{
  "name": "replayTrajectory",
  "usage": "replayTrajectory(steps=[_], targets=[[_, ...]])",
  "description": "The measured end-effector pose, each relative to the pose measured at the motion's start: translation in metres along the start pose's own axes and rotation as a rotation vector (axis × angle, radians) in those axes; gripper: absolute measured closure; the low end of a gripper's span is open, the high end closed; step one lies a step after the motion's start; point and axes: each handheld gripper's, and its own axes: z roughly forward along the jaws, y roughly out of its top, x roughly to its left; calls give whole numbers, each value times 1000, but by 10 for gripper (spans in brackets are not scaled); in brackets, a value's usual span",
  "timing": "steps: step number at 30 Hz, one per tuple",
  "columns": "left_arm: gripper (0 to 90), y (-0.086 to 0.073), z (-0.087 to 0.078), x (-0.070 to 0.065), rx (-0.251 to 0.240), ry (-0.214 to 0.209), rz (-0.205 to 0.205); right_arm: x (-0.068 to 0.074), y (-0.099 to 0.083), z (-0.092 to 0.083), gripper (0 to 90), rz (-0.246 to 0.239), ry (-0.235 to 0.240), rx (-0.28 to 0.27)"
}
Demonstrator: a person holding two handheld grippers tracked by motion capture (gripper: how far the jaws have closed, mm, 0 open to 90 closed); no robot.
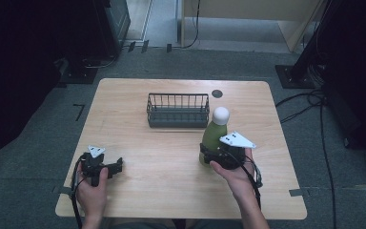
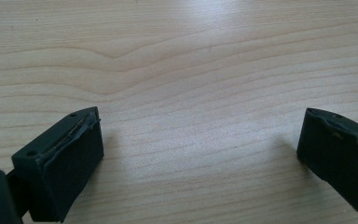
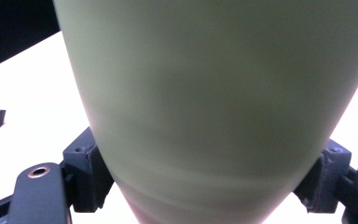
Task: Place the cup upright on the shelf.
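- right gripper (image 1: 213, 153) is clamped on the lower body of the green bottle (image 1: 213, 136), one jaw on each side. In the right gripper view the bottle's matte green wall (image 3: 214, 102) sits tight between the two black jaws, pads pressed against it
- bottle stands upright with a white rounded cap (image 1: 220, 114), on the right half of the table, just in front of the right end of the wire basket (image 1: 177, 110). Can't tell if its base is touching the wood or slightly off it
- left gripper (image 1: 116, 166) has its jaws spread wide with nothing between them. The left gripper view looks right down at bare wood grain (image 2: 186, 84) between the two pads, so it's low over the table at the front left, well away from the bottle
- both grippers have that grey three-cornered plate on top, and cables trail back along the person's forearms
- the table (image 1: 138, 191) is light wood with rounded corners and visible grain, a bit of glare on it. There's a small dark round spot (image 1: 217, 93) near the far edge, behind the basket
- basket is dark wire, rectangular, looks empty, sitting at the middle of the far half
- room: grey carpet (image 1: 38, 143) all around, some tape marks on it, black cables (image 1: 310, 102) snaking on the right, dark stands at both back corners and light wooden furniture (image 1: 248, 12) at the back
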Motion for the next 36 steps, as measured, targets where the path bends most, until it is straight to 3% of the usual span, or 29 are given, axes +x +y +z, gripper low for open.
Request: replayTrajectory(steps=[6, 15, 21, 36], targets=[[9, 0, 0, 0, 0, -1, 0, 2, 12, 6, 202, 26, 12, -13], [9, 0, 0, 0, 2, -2, 2, 8, 37, 16, 203, 2, 31, -13], [9, 0, 0, 0, 1, -1, 2, 8, 50, 26, 203, 15, 43, -16], [9, 0, 0, 0, 2, -1, 2, 4, 87, 38, 203, -25, 15, -34]])
